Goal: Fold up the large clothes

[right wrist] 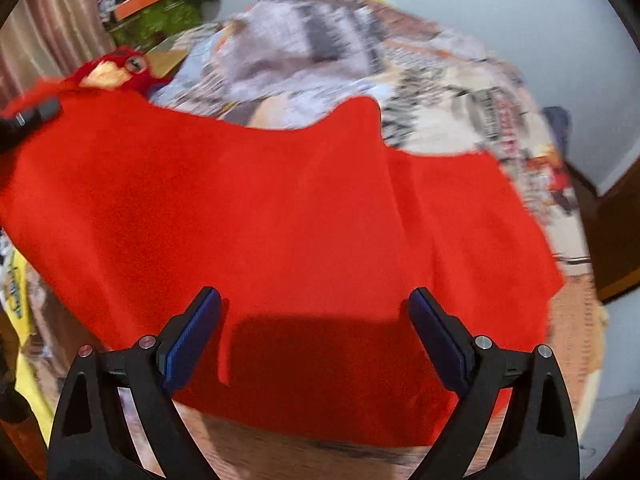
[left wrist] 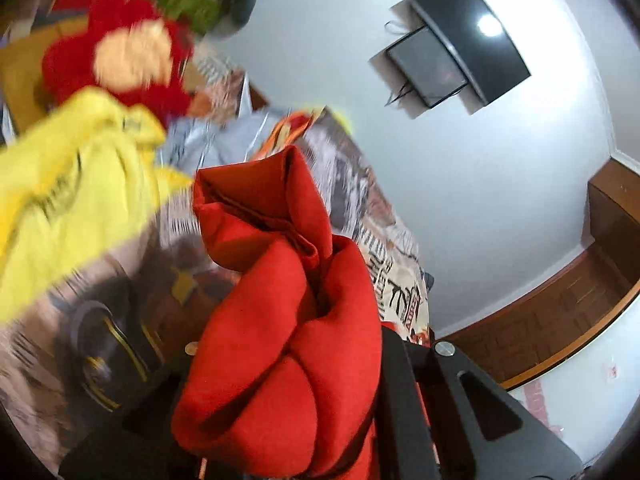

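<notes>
A large red garment (right wrist: 260, 208) lies spread over the patterned bed cover (right wrist: 460, 92); its left corner is lifted. My left gripper (left wrist: 320, 344) is shut on that corner, and a thick bunch of red cloth (left wrist: 288, 300) rises between its fingers and hides the tips. In the right wrist view the left gripper (right wrist: 24, 120) shows as a black tip at the far left edge of the cloth. My right gripper (right wrist: 314, 336) hangs over the garment's near edge, open, with its blue pads (right wrist: 192, 340) wide apart and nothing pressed between them.
A crumpled yellow garment (left wrist: 72, 200) lies on the bed to the left, beside a red plush toy (left wrist: 120, 52). More clutter is piled behind it. A dark screen (left wrist: 468, 36) hangs on the white wall, and wooden furniture (left wrist: 616, 216) stands at the right.
</notes>
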`<state>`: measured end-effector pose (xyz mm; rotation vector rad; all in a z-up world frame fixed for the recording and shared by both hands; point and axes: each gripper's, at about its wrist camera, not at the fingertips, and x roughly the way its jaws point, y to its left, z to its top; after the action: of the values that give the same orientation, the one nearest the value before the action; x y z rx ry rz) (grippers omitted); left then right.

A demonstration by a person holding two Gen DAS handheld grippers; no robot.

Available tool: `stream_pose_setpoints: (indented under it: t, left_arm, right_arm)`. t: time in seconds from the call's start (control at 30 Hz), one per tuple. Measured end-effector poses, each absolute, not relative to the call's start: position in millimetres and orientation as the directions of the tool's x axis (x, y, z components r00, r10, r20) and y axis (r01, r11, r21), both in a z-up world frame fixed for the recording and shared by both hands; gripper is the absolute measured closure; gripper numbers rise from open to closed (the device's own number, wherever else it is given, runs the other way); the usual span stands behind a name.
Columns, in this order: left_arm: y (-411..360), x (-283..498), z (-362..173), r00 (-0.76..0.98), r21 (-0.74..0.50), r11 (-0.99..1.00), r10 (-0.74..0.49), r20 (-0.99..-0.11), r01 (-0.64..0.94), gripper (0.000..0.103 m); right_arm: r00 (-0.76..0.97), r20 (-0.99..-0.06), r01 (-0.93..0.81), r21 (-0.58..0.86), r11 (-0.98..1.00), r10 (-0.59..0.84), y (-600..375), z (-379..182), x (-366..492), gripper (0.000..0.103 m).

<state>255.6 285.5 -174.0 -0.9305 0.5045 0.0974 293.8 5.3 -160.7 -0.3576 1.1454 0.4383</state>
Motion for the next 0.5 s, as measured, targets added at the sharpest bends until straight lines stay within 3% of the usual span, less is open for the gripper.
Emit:
stream_pose_setpoints:
  t: [0.13,0.23,0.5]
  left_arm:
    - [282,259,-157,0.873,-0.705,0.651,-0.13,-0.469,-0.281,0.096]
    - [267,264,-150,0.857,-0.657,0.697,-0.121,-0.501,-0.286,0.096]
    - [197,301,-115,0.854,-0.573,0.802,-0.171,-0.492,-0.17,0.096]
  right_arm:
    - [0.247,-0.948,-0.545,0.035,0.838,0.201,32,-189,290,0.008]
    - [0.264,-0.947,-0.565,0.003,0.825,0.185,43,-190,286,0.008]
    - [0.265,-0.912,-0.512,0.142,0.847,0.313,-18,-154,290,0.009]
